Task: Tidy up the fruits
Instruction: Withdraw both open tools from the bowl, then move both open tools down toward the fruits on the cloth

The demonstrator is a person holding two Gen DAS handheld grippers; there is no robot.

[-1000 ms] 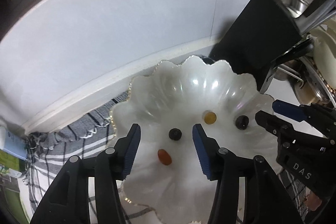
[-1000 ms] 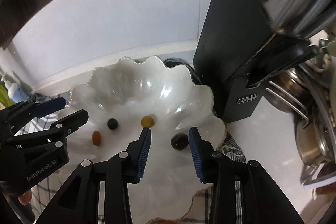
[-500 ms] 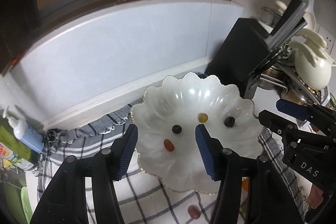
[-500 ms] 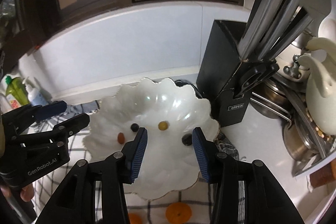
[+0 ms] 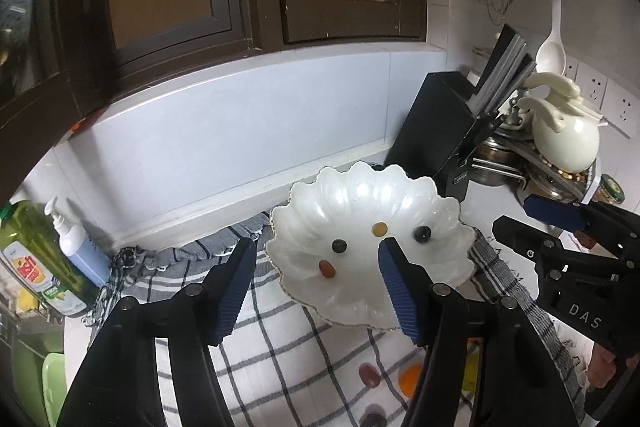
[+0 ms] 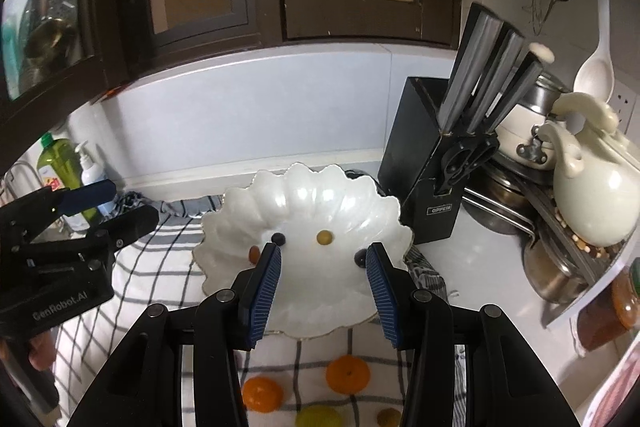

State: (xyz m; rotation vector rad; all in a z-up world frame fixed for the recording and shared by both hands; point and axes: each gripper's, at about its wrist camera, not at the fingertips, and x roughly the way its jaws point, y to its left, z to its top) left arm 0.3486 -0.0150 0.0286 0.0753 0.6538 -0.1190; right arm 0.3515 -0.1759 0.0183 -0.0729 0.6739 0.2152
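My left claw is opening, empty; my right claw stands apart, empty. Four small fruits lie in the white bowl; two oranges just before the bowl.

Black tongs, ribbed blue pads, silver screws.

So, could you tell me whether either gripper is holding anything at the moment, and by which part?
Nothing is held. The left gripper, its jaws opening, and the right gripper both hover over the white bowl with nothing between their fingers.
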